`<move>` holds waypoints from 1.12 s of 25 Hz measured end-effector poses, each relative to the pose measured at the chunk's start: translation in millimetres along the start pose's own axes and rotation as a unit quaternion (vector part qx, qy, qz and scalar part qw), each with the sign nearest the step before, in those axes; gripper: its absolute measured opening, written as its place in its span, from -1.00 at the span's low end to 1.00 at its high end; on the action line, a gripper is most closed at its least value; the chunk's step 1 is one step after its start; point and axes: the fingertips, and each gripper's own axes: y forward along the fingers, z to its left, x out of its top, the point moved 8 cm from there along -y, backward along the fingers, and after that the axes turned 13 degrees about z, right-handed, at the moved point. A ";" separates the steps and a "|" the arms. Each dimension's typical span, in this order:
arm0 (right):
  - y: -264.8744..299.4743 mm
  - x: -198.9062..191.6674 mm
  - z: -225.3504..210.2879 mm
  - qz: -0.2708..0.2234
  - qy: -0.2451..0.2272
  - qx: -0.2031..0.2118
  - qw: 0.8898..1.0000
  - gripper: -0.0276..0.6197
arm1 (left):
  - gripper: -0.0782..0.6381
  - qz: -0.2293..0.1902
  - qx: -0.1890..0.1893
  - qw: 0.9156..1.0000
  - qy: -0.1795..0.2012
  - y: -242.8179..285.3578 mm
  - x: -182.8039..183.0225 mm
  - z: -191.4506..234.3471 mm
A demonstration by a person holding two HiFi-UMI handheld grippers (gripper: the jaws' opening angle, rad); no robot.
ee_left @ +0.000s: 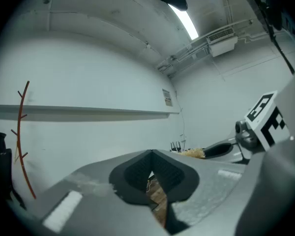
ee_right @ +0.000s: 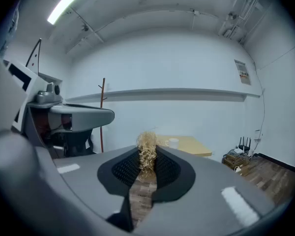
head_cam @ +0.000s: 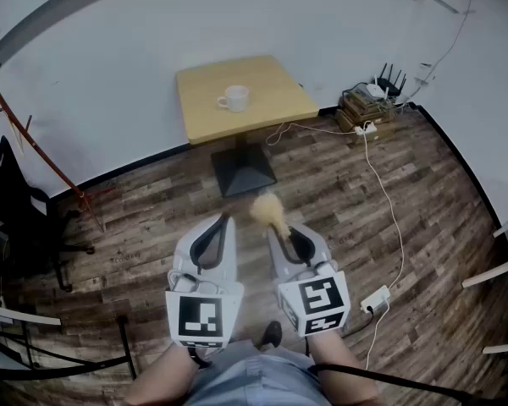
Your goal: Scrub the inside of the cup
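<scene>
Cup (head_cam: 234, 98) on yellow table (head_cam: 271, 91); wood-plank floor (head_cam: 152, 218), white wall (head_cam: 110, 66).

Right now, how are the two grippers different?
The right gripper is shut on a straw-coloured scrubber; the left gripper is shut on nothing. The left gripper's marker cube bears a different pattern from the right gripper's. Both are pale grey and far from the cup.
</scene>
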 end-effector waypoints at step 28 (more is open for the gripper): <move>-2.6 -46.2 -68.9 0.022 0.064 0.041 0.997 -0.72 | -0.73 0.045 -0.007 0.999 0.010 42.8 -12.5 -68.7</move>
